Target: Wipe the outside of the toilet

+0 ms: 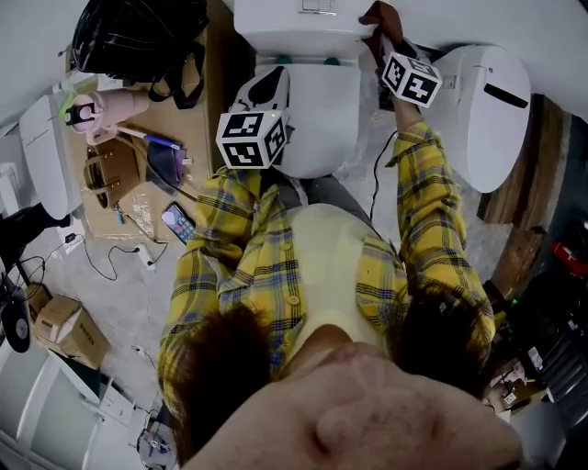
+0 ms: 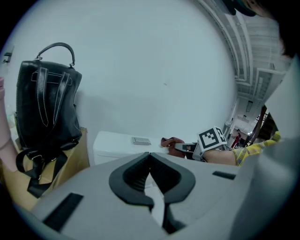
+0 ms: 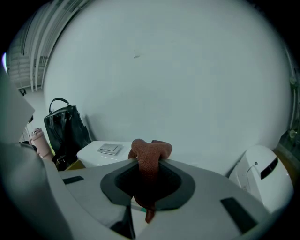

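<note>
**A:** Your right gripper (image 3: pixel 150 165) is clamped on the reddish-brown cloth (image 3: pixel 149 149). The cloth bunches above the jaws and a tail hangs below them. In the head view it sits at 1 o'clock, at the right-hand end of the tank (image 1: pixel 294 20). I can't tell whether it is touching the tank or just off it.

**B:** Your left gripper (image 2: pixel 150 154) has its jaws closed with nothing between them. It is held above the left edge of the closed lid (image 1: pixel 322 101), at 12 o'clock, and isn't wiping anything.

**A:** For this wipe, put the bunched cloth on the porcelain, not the jaw tips. Draw it along the tank's top and side in overlapping passes. Judging by where the cloth is, you're working on the tank. The lid and the lower sides of the toilet (image 1: pixel 317 147) would come after.

**B:** Watch the flush plate (image 3: pixel 109 148) on the tank top. Go round it lightly so you don't press it.

**A:** As for counts, there is one cloth, two grippers, one toilet in front of you and one flush plate.

**B:** There is also one black bag (image 1: pixel 138 37) at 10 o'clock and one pink bottle (image 1: pixel 101 110) just below it. One white rounded unit (image 1: pixel 482 110) sits at 2 o'clock, and I can't say what it is.
</note>
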Action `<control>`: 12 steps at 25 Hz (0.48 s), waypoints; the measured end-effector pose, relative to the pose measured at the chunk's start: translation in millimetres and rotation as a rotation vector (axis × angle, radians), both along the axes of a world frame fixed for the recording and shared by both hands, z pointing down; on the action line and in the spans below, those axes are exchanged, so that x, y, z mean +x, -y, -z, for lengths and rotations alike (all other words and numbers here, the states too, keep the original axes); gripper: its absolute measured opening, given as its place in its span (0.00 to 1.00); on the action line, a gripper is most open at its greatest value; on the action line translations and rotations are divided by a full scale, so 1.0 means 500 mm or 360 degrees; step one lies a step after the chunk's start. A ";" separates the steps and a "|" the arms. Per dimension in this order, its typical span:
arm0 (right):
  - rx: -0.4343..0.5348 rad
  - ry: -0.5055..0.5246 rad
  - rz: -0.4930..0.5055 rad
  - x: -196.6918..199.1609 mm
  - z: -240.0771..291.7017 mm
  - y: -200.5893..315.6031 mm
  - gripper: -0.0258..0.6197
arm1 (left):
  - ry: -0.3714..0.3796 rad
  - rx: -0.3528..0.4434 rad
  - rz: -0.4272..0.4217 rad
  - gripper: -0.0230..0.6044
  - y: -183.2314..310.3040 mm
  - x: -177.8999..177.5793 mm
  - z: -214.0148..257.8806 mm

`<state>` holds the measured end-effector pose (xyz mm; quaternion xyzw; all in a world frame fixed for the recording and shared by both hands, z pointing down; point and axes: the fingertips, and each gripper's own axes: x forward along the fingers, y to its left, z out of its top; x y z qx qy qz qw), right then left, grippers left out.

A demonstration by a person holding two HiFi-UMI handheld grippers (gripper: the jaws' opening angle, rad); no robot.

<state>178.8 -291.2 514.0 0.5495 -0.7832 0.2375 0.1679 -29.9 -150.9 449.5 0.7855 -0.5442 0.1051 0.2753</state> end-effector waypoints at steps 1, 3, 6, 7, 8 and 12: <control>0.0019 0.0005 0.0014 -0.004 0.008 -0.005 0.16 | 0.0001 0.0000 0.0000 0.05 -0.001 0.001 0.000; 0.0073 0.0034 0.0069 -0.028 0.032 -0.018 0.16 | 0.0003 -0.0002 0.0008 0.05 -0.004 -0.003 -0.002; 0.0154 0.0108 0.0189 -0.095 0.071 -0.044 0.16 | 0.0007 -0.0012 0.0040 0.05 -0.012 -0.019 -0.005; 0.0173 0.0137 0.0235 -0.122 0.081 -0.054 0.16 | 0.0009 -0.0015 0.0054 0.05 -0.015 -0.027 -0.007; 0.0188 0.0168 0.0282 -0.150 0.089 -0.064 0.16 | 0.0012 -0.0019 0.0069 0.05 -0.018 -0.036 -0.009; 0.0211 0.0280 0.0472 -0.264 0.104 -0.107 0.16 | 0.0024 -0.0024 0.0149 0.05 -0.032 -0.079 -0.014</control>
